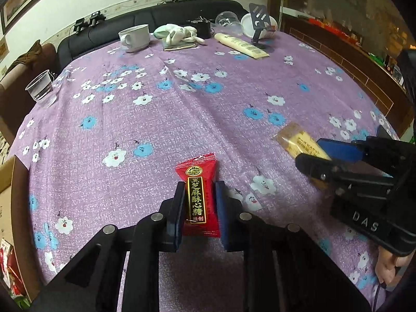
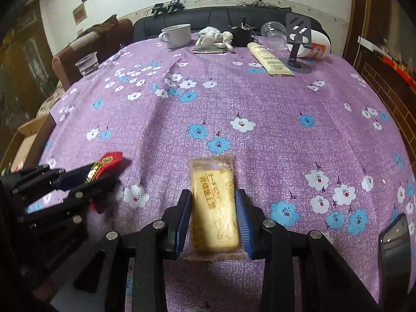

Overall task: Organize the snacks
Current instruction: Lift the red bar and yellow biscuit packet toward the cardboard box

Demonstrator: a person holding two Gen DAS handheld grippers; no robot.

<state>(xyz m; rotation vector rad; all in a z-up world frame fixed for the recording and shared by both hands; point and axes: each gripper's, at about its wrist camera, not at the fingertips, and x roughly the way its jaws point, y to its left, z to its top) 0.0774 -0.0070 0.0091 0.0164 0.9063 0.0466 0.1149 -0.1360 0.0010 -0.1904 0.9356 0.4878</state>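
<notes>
Red candy packet [image 1: 199, 197] lies on purple floral tabletop [image 1: 161, 119], long axis toward 12 o'clock, pinched between left gripper [image 1: 199, 202] fingers. Yellow biscuit packet [image 2: 214, 205], same axis, at 3 o'clock from candy, pinched between right gripper [image 2: 214, 213] fingers.

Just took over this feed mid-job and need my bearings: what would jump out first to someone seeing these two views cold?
First, the red candy packet with gold lettering, low in the left wrist view, pinched between the left gripper. Next, the yellow biscuit packet, low in the right wrist view, sits between the pads of the right gripper. Behind both spreads the purple flowered tablecloth, with a white cup and clutter along its far edge.
</notes>
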